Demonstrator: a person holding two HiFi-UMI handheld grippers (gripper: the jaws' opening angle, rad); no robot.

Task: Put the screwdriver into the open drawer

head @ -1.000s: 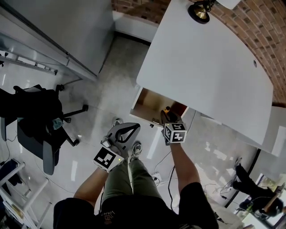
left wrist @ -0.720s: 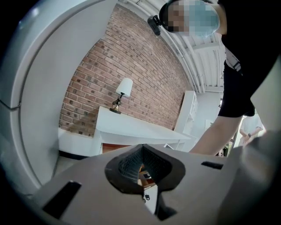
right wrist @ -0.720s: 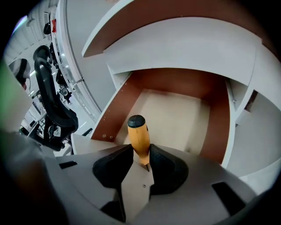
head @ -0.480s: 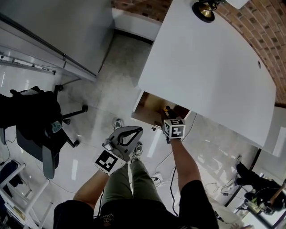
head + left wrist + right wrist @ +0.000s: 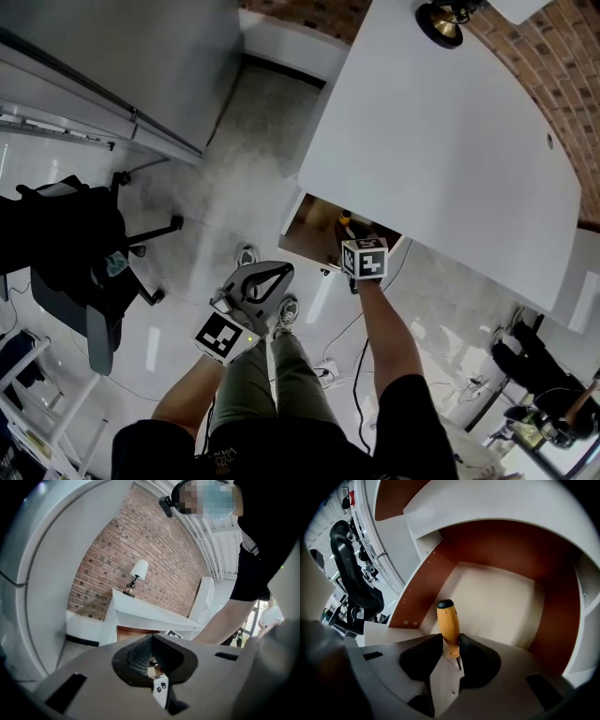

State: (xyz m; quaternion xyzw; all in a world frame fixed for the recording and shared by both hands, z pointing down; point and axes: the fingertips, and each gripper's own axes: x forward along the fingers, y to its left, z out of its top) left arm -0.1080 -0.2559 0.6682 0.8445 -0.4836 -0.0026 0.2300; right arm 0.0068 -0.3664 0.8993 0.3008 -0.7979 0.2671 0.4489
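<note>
The screwdriver [image 5: 447, 623] has a yellow handle with a black end cap. My right gripper [image 5: 450, 645] is shut on the handle's lower end, and the handle points out over the pale floor of the open drawer [image 5: 499, 599]. From the head view, the right gripper [image 5: 354, 236] hangs over the front of the wooden drawer [image 5: 305, 228] under the white desk [image 5: 441, 150], and the screwdriver [image 5: 345, 218] shows just beyond it. My left gripper [image 5: 270, 273] is held low above the person's knee, shut on nothing. In its own view the left gripper [image 5: 150, 654] faces the desk.
Brown side walls [image 5: 429, 581] enclose the drawer. A lamp [image 5: 442, 21] stands at the desk's far end. A black office chair [image 5: 70, 253] stands on the floor at the left, and a cable [image 5: 342, 352] lies under the right arm. A brick wall [image 5: 140, 541] runs behind the desk.
The right gripper has moved forward with the screwdriver, further over the open drawer. The left gripper has stayed almost where it was.
</note>
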